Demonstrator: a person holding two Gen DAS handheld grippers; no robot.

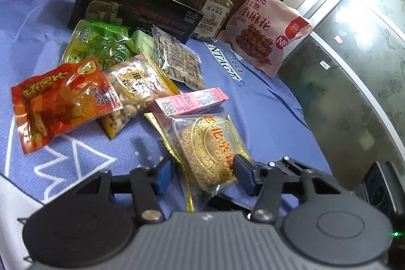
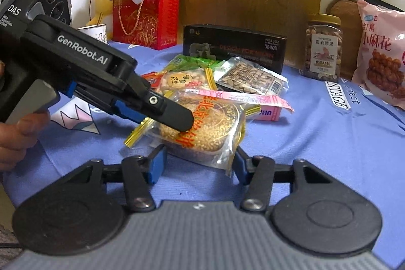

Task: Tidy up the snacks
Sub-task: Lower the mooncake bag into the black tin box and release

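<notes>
Two grippers, left and right, both spread apart around one sesame cake packet on blue cloth. Behind cake: one pink box, five snack bags, one black box, one nut jar.

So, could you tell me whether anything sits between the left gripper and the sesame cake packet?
Nothing visible does. The left gripper is open with the sesame cake packet already lying between its fingers. The pink box lies beyond the packet, not in the way.
</notes>
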